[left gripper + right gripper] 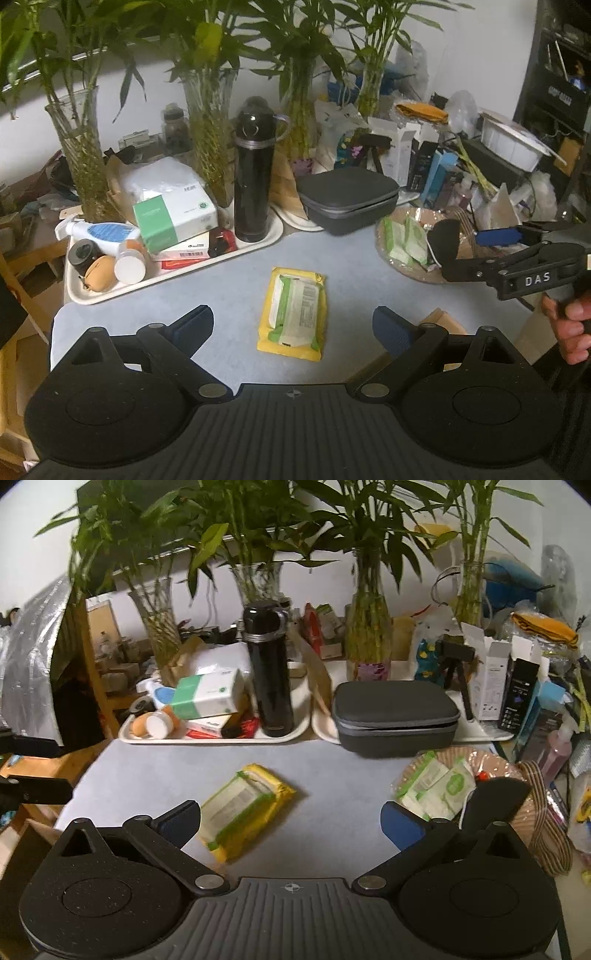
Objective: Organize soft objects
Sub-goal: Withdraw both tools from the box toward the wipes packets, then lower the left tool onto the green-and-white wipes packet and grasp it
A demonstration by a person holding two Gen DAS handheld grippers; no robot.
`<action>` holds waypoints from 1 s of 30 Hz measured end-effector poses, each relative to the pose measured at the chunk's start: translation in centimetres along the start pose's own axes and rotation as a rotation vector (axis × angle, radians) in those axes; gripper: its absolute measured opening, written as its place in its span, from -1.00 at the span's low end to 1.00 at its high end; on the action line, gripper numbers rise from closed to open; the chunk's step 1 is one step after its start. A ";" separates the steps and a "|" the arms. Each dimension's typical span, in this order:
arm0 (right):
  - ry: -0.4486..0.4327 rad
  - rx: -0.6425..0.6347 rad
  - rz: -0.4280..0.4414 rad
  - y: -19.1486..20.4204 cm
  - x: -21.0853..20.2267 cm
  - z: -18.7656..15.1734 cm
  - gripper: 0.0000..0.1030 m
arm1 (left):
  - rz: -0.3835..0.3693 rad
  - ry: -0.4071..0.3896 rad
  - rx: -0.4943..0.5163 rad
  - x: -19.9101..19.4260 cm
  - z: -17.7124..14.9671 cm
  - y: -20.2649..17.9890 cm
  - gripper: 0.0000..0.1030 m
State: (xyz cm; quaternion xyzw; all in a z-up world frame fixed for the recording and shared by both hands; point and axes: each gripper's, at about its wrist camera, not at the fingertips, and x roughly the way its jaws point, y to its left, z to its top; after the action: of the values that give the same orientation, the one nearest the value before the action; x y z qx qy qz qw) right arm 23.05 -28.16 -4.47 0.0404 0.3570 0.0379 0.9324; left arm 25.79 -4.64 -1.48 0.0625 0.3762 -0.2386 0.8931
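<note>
Left claw: I am holding my left gripper low over the grey table, jaws spread wide and gripping nothing.
Right claw: I am holding my right gripper the same way, jaws wide apart and empty; in the left view it is reaching in from the right over the basket, with my hand gripping its handle.
Task item: the yellow wipes pack is lying flat on the table, label up, just ahead of the gap between my left fingers and apart from them. In the right view it is sitting beside my left-hand finger.
Basket: the woven basket is standing at the right of the table, holding two green-and-white packets.
Surroundings: a cream tray with a black flask is standing behind the pack, and a grey zip case is sitting next to the basket.
</note>
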 end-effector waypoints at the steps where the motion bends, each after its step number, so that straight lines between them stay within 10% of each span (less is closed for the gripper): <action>1: -0.003 0.006 -0.007 -0.2 0.3 -0.1 1.00 | -0.002 0.007 0.005 0.3 0.2 0.0 0.84; 30: 0.033 0.126 -0.126 -4.2 3.6 -0.9 1.00 | 0.026 0.280 0.187 14.0 3.3 -1.4 0.71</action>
State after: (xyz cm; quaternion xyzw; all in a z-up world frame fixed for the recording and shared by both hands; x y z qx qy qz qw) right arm 25.31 -31.90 -7.93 0.0757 0.3757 -0.0426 0.9227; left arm 35.62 -12.13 -8.86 0.1829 0.4723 -0.2501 0.8252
